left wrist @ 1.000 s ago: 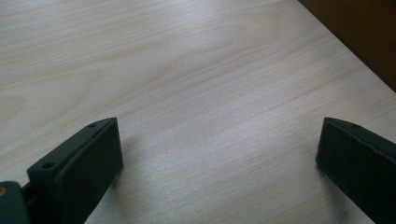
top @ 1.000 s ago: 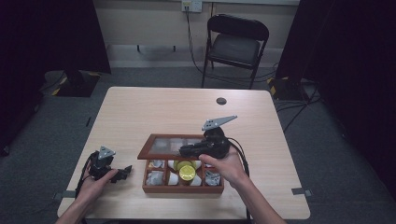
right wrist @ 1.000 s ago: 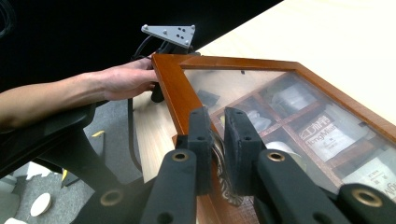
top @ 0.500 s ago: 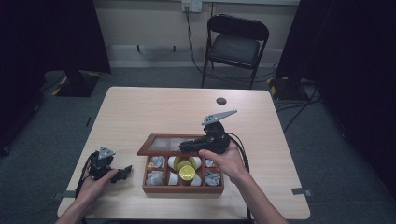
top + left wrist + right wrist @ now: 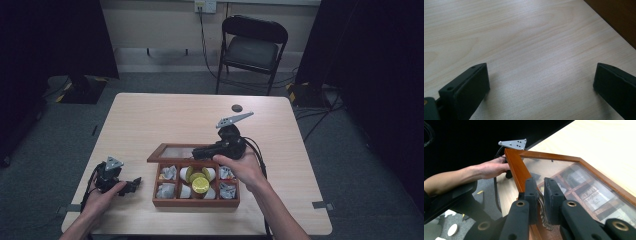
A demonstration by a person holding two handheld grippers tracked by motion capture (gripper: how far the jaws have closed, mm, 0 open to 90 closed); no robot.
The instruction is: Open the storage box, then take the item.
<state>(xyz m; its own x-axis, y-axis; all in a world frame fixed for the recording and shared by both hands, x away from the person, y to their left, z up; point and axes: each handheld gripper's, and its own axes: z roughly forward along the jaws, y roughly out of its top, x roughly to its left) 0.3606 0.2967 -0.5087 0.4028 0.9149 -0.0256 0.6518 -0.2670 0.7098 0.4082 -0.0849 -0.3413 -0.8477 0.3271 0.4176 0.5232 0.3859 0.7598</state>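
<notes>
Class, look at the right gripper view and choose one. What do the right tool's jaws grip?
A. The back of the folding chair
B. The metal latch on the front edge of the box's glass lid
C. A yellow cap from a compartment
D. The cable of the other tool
B: in the right gripper view the right tool is closed on the ornate metal latch at the wooden edge of the glass lid.
</notes>
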